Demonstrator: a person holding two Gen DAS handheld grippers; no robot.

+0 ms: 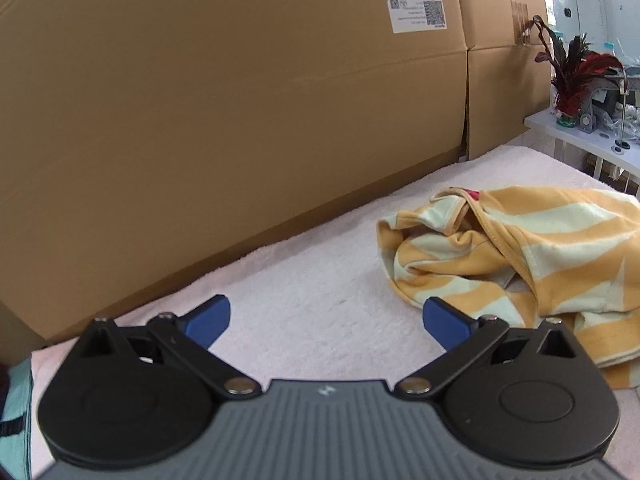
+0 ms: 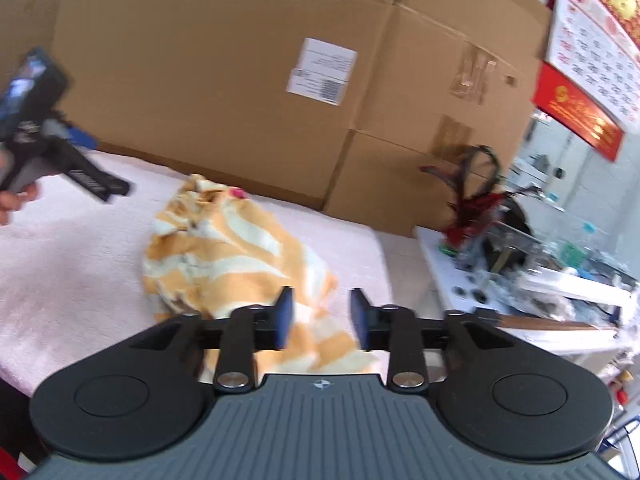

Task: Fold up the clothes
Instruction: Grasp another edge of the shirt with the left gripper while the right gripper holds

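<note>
Two grippers, one garment; right gripper (image 2: 321,316), jaws parted and empty, above the near edge of the striped garment (image 2: 236,256); left gripper (image 1: 326,320), jaws spread wide, empty, left of the garment, which lies crumpled on the pink-covered surface (image 1: 304,304); behind it, two cardboard boxes (image 1: 224,92).

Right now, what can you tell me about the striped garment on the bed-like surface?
The striped garment is soft knit-looking fabric in wide orange and cream bands, with a small pink tag near its stitched neckline. It lies crumpled and unfolded, in bunched folds, on the pale pink fleecy cover, near the cardboard boxes behind it. Neither gripper holds it: the left gripper is open beside it, the right gripper is open above its near edge.
</note>
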